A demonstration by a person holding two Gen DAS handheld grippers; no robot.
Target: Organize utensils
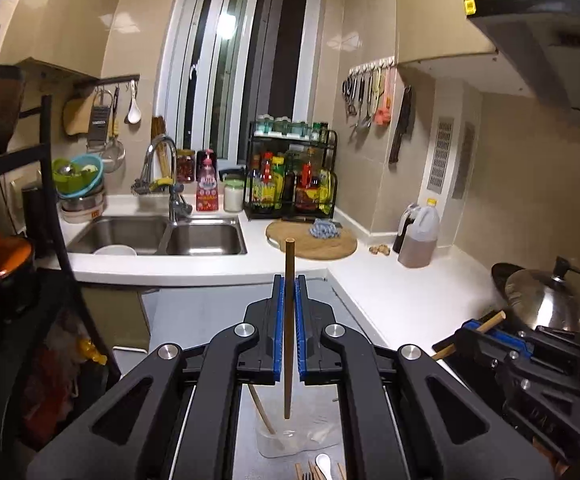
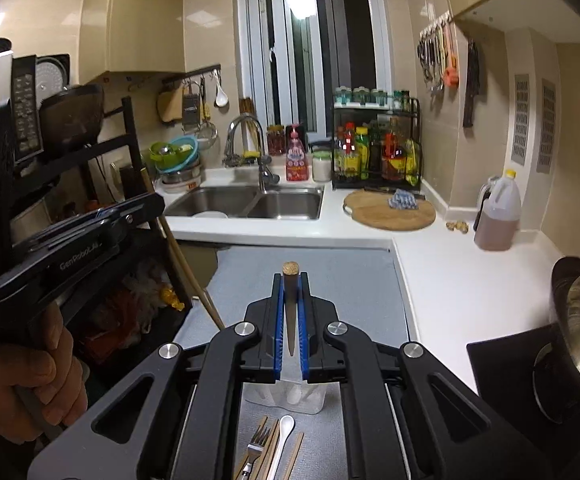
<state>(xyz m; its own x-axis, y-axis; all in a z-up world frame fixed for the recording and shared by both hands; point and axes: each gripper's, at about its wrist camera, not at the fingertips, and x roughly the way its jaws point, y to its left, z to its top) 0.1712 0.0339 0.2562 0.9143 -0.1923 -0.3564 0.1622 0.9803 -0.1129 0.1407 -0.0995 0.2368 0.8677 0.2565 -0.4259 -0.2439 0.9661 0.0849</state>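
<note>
My left gripper [image 1: 289, 280] is shut on a brown chopstick [image 1: 289, 320], held upright above a clear plastic container [image 1: 290, 440] that has another chopstick [image 1: 264, 416] leaning in it. My right gripper [image 2: 290, 278] is shut on a second chopstick [image 2: 290, 308], seen end-on, above the same clear container [image 2: 286, 398]. A fork [image 2: 256, 450], a white spoon [image 2: 284, 432] and several chopsticks [image 2: 293, 458] lie on the grey mat [image 2: 329, 280] below. The left gripper also shows in the right wrist view [image 2: 90, 220], and the right gripper in the left wrist view [image 1: 489, 332].
A white counter [image 1: 409, 300] runs along the back and right, with a double sink [image 1: 158, 236], a round cutting board [image 1: 313, 240], a bottle rack [image 1: 290, 176], an oil jug [image 1: 419, 236] and a steel pot lid [image 1: 545, 300]. A dark shelf [image 1: 18, 200] stands at the left.
</note>
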